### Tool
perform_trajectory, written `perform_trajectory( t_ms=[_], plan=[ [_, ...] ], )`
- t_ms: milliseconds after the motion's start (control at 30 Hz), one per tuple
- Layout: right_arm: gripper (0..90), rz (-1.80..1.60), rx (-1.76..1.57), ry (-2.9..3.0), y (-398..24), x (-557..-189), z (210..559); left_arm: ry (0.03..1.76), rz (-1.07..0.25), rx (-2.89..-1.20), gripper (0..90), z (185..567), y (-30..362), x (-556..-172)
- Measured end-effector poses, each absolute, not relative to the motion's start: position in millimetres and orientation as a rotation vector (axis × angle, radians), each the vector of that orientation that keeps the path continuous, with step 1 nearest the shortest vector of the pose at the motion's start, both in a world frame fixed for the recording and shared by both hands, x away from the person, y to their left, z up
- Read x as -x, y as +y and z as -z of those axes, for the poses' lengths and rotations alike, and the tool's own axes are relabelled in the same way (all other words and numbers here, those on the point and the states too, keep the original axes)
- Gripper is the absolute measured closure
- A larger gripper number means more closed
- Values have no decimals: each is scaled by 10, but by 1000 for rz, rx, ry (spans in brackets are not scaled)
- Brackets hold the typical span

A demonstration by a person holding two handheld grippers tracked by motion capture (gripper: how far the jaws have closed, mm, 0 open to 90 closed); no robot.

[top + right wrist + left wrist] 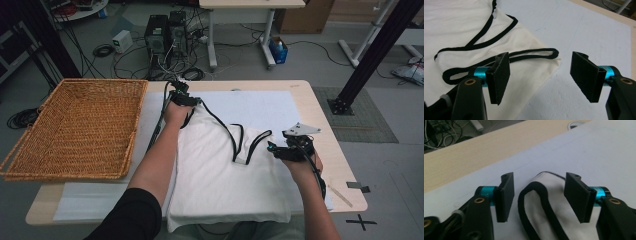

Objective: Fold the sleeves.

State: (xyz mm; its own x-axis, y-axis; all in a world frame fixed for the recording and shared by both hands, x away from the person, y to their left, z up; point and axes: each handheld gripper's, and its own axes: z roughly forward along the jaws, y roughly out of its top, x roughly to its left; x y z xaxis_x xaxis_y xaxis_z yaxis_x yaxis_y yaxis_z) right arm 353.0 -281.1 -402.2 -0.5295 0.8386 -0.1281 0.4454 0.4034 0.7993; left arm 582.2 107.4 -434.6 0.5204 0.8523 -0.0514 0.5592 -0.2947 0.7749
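White garment (pixel 225 170) lies flat beside wicker basket (pixel 75 127) on table (pixel 320 125).

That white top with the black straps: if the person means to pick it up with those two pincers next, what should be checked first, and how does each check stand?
1. Left gripper open: ok, jaws apart.
2. Strap between the left jaws: ok, a black loop lies in the gap.
3. Right gripper open: ok, jaws wide apart.
4. Right jaws around the other strap: not ok, the loop end lies beyond them; they straddle the corner of the top.
5. Top flat on the white mat: ok.
6. Basket free to receive it: ok, nothing inside.
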Motion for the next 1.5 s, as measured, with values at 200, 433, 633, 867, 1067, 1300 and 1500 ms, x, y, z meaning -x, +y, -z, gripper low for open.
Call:
perform_trajectory(
  t_ms=[200,433,633,867,1067,1300,1500],
  plan=[
    [328,-973,-1098,2142,-2809,-3531,4032,1104,-396,-2051,764,4419,1117,-5847],
    [330,-989,-1071,2150,-2748,-3572,4026,1030,-373,-1953,846,4139,1270,-5764],
    [330,-1029,-1055,2149,-2727,-3626,3994,946,-348,-1859,845,3926,1356,-5502],
    [330,-1066,-1034,2149,-2763,-3656,3930,840,-377,-1827,845,3815,1312,-4894],
    [330,-1089,-1030,2152,-2828,-3650,3881,730,-411,-1827,845,3732,1309,-4292],
    [330,-1094,-1011,2164,-2875,-3629,3855,675,-367,-1802,834,3898,1345,-3596],
    [328,-1106,-986,2199,-2784,-3587,3871,682,-293,-1768,506,3961,1454,-3337]
  ],
)
